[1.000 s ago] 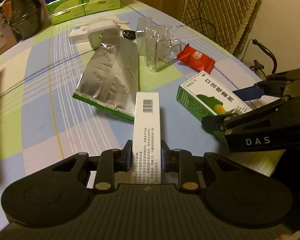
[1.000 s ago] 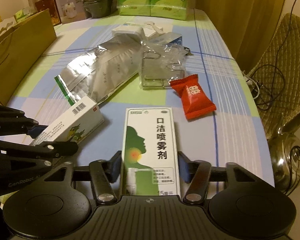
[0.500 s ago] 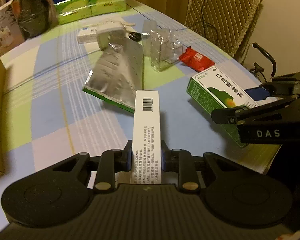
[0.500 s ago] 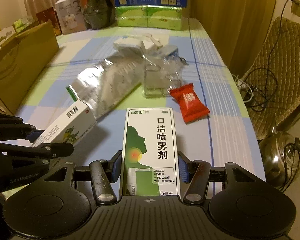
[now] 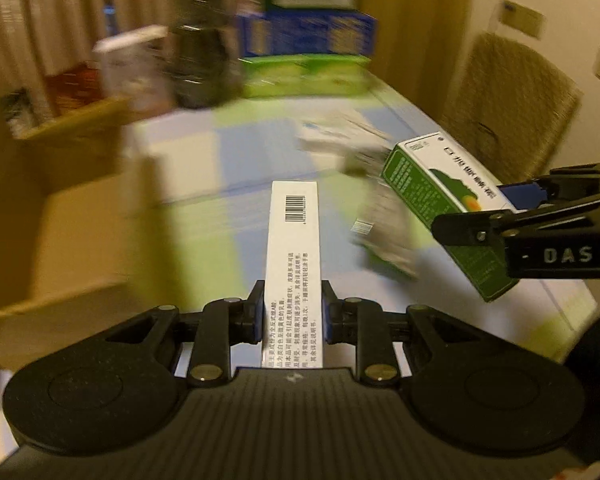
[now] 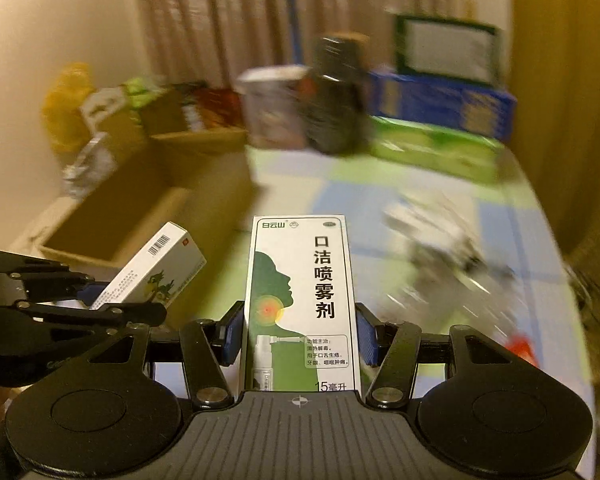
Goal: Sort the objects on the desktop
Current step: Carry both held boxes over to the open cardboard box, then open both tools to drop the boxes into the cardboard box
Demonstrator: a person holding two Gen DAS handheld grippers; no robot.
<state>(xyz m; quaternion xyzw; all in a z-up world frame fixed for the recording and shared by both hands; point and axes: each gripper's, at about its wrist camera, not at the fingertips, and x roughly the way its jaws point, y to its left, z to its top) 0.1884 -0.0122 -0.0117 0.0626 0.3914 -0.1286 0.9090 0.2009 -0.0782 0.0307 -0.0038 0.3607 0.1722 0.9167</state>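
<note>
Both boxes have risen off the table since before: our left gripper [image 5: 293,316] clamps the narrow barcode box [image 5: 294,264], our right gripper [image 6: 300,340] the mouth-spray box [image 6: 300,300], long axes pointing away; the cardboard box [image 6: 140,208] lies far-left, nearer the left hand.

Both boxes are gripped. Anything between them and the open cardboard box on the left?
Nothing visible. The white box and the green spray box are held above the table, and only bare tablecloth lies before the cardboard box. The view is blurred.
</note>
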